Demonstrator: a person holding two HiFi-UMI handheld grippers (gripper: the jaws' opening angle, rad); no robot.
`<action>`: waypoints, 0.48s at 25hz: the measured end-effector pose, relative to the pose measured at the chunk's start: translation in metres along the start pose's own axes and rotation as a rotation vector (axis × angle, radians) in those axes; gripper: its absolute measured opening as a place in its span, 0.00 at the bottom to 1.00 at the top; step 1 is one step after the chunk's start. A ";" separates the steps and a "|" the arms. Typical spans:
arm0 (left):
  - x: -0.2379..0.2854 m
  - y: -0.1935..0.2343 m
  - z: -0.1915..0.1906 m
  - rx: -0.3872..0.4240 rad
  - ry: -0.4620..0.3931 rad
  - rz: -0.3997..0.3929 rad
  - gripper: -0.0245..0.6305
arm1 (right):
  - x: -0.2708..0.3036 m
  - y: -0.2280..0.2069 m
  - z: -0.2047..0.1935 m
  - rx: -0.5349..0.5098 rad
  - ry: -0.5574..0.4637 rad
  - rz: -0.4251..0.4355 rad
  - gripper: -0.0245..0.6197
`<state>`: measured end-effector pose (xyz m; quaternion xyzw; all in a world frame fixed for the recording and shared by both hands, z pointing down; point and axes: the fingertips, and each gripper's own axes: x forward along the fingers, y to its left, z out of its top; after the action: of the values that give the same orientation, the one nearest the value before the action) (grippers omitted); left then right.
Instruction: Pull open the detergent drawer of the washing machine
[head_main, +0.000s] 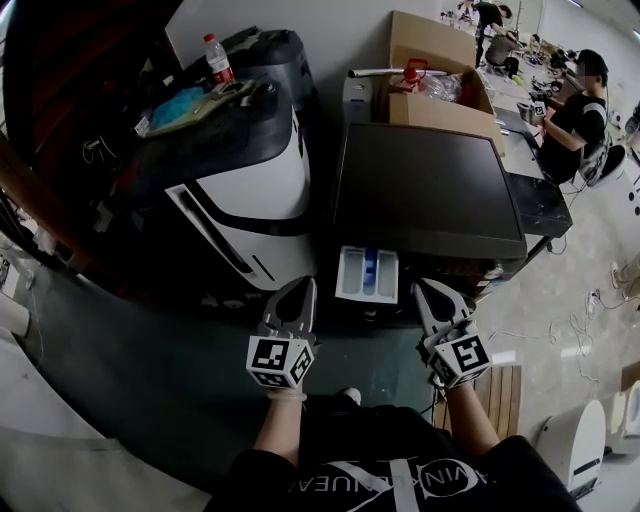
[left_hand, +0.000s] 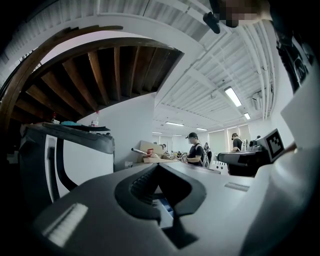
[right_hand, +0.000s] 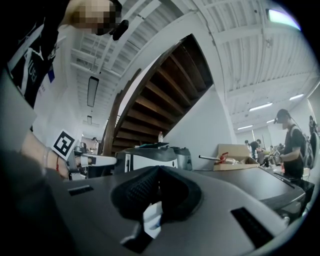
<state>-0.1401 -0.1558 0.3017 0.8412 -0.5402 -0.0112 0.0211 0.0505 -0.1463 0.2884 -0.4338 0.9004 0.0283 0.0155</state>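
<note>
Head view: washing machine (head_main: 425, 190), dark top, sits at centre frame. Detergent drawer (head_main: 367, 273) stands out from the machine's front edge, just below the top's lower left corner. White tray, blue insert, compartments open to the ceiling. By the look of it the pull is done or close to it.

Left gripper (head_main: 302, 286): jaws closed tip to tip, nothing between them. It sits just left of the drawer, not touching. Right gripper (head_main: 426, 286): jaws likewise together and empty, to the drawer's right, apart from it. Both gripper views show only a sliver of the white-and-blue tray through the gap behind the closed tips.

Drawer's long axis runs top to bottom in the head view, from the machine face toward the person. Its front panel points at the lower edge of the frame.

Risks, as judged:
- The drawer hangs out with neither gripper on it. A sideways swing from either one could knock it askew or push it back in.
- A further pull could take it past its stop and off its runners.
- Closed tips cannot catch the handle without opening first.
</note>
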 end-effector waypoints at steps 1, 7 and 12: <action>0.000 0.002 0.000 0.000 -0.001 0.001 0.05 | 0.001 0.000 0.000 0.000 -0.001 -0.001 0.06; 0.002 0.007 0.002 0.002 -0.003 0.008 0.05 | 0.008 0.000 0.000 0.002 -0.005 0.003 0.06; 0.002 0.011 0.004 -0.017 -0.010 0.011 0.05 | 0.013 0.002 -0.002 -0.001 0.002 0.011 0.06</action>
<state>-0.1500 -0.1622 0.2984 0.8379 -0.5449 -0.0199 0.0256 0.0411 -0.1554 0.2894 -0.4287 0.9029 0.0284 0.0140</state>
